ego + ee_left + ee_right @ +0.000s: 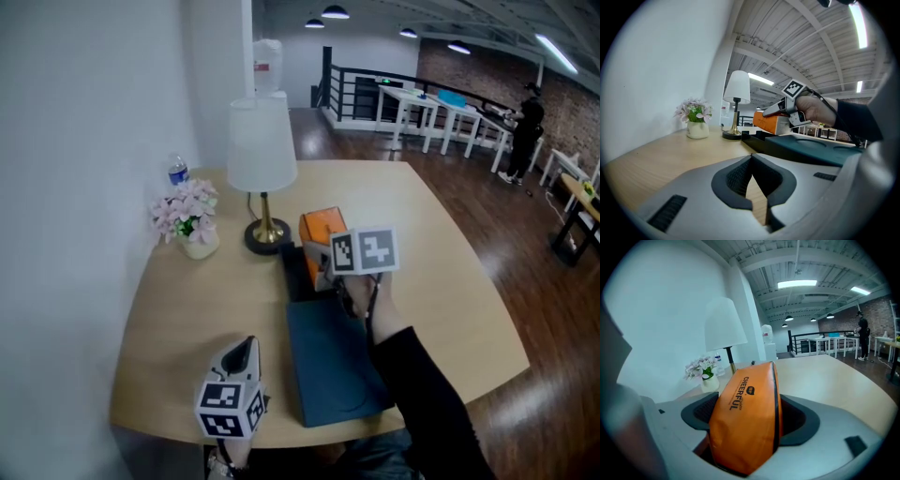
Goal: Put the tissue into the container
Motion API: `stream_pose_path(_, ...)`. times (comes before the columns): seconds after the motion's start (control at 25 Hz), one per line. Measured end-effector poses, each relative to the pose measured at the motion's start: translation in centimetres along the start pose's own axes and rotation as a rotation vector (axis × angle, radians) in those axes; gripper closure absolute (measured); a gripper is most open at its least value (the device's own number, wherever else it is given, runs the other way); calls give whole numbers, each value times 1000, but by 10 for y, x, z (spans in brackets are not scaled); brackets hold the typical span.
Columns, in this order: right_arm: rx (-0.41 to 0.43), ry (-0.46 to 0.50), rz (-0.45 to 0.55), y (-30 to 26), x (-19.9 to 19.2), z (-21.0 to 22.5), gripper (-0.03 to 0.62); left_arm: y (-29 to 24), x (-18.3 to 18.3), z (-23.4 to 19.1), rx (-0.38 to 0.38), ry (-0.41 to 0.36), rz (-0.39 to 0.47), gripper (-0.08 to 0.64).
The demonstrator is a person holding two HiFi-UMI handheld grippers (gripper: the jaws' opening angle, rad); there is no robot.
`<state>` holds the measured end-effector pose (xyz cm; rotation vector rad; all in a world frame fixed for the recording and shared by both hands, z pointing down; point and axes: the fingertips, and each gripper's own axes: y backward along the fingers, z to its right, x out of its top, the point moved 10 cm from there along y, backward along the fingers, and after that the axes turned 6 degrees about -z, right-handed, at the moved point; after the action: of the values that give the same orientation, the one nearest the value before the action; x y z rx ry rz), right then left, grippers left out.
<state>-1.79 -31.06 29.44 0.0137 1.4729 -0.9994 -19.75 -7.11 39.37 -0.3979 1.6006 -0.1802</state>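
Claws first, nearest to me: my left claw (247,349) hangs low over the near edge of the table (450,281), jaws closed tip to tip with nothing between them, well short of the work. Just beyond it lies a flat dark blue panel (328,366), which I take to be the container's lid, and at its far end sits the black box (298,274), open at the top.

My right claw (319,251) is the one that matters. Its jaws stand wide and press on both flat faces of the tissue pack (747,418), which fills the gap between them and hangs clear of the table. The pack sits on edge, its long axis running out along my jaws and away from me, leaning a little to the left. The box lies under and slightly to the left of it, so I judge the coming move to be mostly a drop down with a small shift leftward. My right hand is plainly the nearer one; the left has no part here.

The pack is bright orange, in a soft, smooth wrapper with black print on one face and a dark seam along its top edge.

Farther back stand a lamp (262,150), a pot of pink flowers (187,214) and a water bottle (178,172) by the wall.
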Motion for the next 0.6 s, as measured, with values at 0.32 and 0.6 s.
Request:
stream_pose_path(0.32,-1,-17,-95,-27,-13,-18,190,-1,0,0,-16,-2,0,565)
stream_pose_path(0.6,2,-33,-150,-42,-19,-21,184,-1,0,0,-22,-3,0,565)
